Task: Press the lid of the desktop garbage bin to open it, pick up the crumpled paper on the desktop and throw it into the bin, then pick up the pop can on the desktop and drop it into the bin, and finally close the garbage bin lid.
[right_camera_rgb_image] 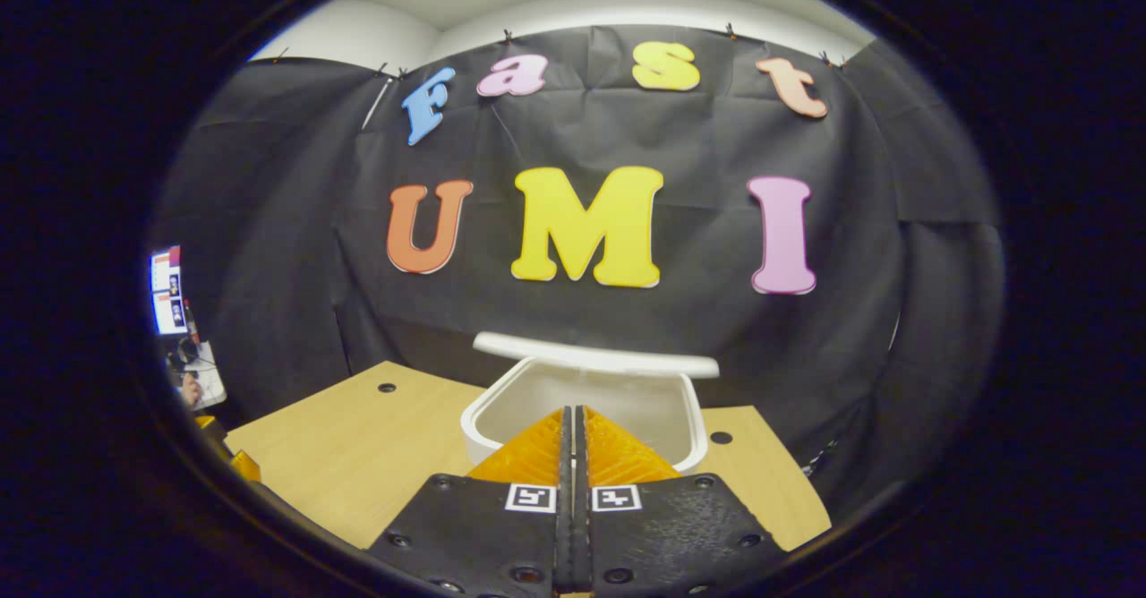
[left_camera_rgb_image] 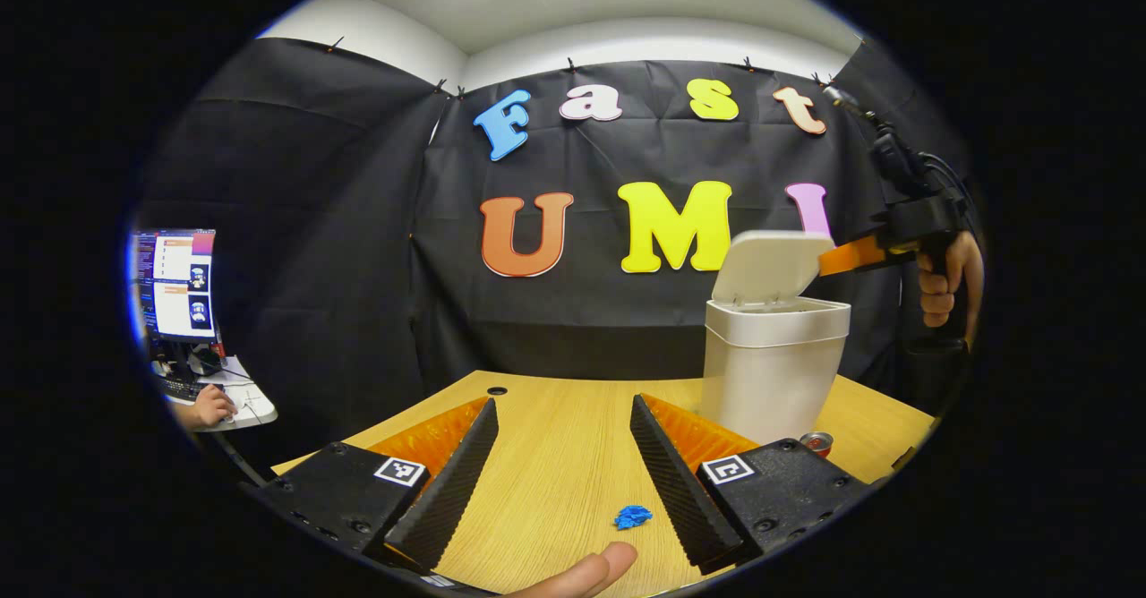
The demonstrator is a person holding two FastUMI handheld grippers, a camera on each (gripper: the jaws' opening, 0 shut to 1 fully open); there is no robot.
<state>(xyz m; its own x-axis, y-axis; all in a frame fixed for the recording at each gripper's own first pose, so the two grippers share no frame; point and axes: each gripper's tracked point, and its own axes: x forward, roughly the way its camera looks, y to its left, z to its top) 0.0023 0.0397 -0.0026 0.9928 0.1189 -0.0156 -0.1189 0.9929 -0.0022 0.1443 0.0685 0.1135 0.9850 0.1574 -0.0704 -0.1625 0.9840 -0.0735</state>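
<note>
A pale wood-grain bench (left_camera_rgb_image: 555, 455) stands in a booth walled with black cloth (left_camera_rgb_image: 340, 249), pinned up below a white wall and ceiling (left_camera_rgb_image: 627, 7). The benchtop has small dark round holes near its far edge, one at the left (left_camera_rgb_image: 497, 391) in the left gripper view.

The left tool (left_camera_rgb_image: 560, 482) hangs low over the bench with its fingers spread wide apart and nothing between them. A fingertip of the holding hand (left_camera_rgb_image: 586, 573) shows at the bottom edge. The crumpled paper (left_camera_rgb_image: 633, 516), small and blue, lies on the bench just beside the inner edge of that tool's right-hand finger. The pop can (left_camera_rgb_image: 816, 443) rests on the bench near the foot of the bin, partly hidden behind the same finger.

The white garbage bin (left_camera_rgb_image: 774, 365) stands upright on the right part of the bench with its lid (left_camera_rgb_image: 770, 265) raised and tilted back. The right tool (right_camera_rgb_image: 573, 441), held by a hand (left_camera_rgb_image: 949, 280), is up at the lid's outer edge; whether it touches the lid cannot be told. In the right gripper view its fingers are pressed together, empty, above the bin's open mouth (right_camera_rgb_image: 582, 401).

Off to the left, beyond the cloth, a monitor (left_camera_rgb_image: 177, 283) glows over a side desk (left_camera_rgb_image: 242, 401), where another person's hand (left_camera_rgb_image: 208, 405) rests by a keyboard.
</note>
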